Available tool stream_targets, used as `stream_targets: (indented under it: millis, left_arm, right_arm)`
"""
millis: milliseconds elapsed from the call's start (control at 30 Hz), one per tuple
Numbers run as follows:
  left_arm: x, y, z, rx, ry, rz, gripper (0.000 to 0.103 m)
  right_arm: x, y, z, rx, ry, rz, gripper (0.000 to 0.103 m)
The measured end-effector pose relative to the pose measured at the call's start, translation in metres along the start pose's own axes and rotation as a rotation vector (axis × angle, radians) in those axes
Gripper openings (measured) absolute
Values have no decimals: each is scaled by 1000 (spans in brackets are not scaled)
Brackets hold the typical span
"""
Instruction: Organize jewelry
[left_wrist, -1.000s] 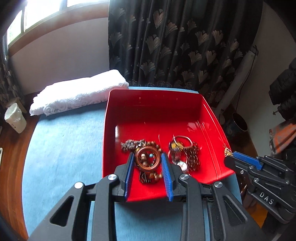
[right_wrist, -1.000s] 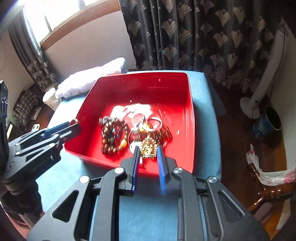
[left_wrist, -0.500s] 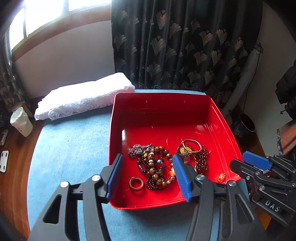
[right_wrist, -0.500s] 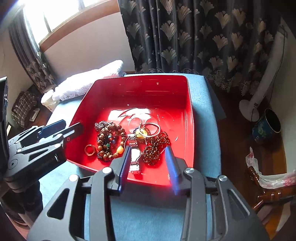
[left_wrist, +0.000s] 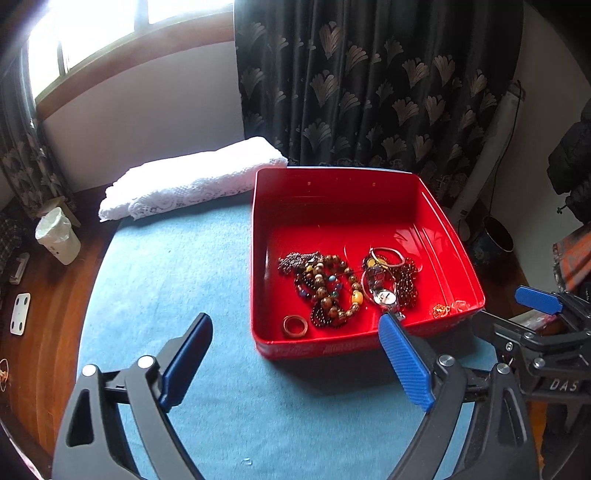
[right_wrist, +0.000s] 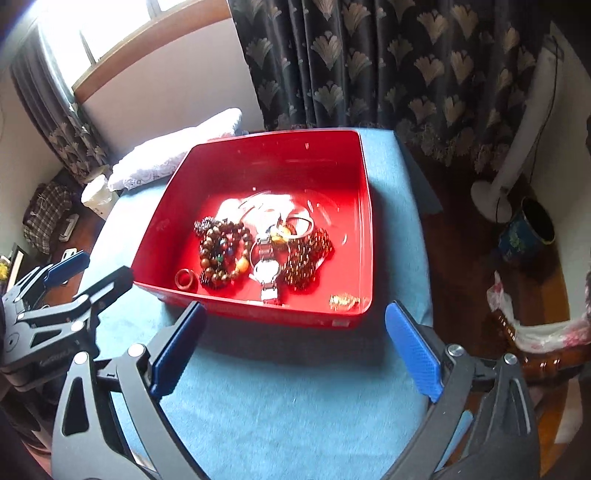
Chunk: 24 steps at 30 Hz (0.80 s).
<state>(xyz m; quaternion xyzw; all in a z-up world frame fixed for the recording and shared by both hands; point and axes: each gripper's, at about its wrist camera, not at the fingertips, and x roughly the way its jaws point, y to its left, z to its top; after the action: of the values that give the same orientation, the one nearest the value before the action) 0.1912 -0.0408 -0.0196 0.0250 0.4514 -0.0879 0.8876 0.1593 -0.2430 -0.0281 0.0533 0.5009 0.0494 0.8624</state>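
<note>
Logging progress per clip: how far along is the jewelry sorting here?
Looks nearly done: the brown ring, bead bracelets, watch and gold pendant all lie inside the red tray. Nothing is in hand: the left gripper and right gripper have empty, opening jaws short of the tray. No jewelry shows on the blue cloth.

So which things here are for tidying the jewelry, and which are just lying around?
For the job:
red tray
bead bracelets
watch
brown ring
gold charm
left tongs and right tongs, both opening, nothing between them

Just lying about:
white lace cloth
small white bin
fan stand
dark blue pot
</note>
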Motion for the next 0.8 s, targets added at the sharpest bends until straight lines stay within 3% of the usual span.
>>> stream_targets:
  millis: [800]
  left_arm:
    - [-1, 13, -9, -32, 32, 12, 90]
  right_arm:
    - [-3, -2, -6, 4, 8, -7, 95]
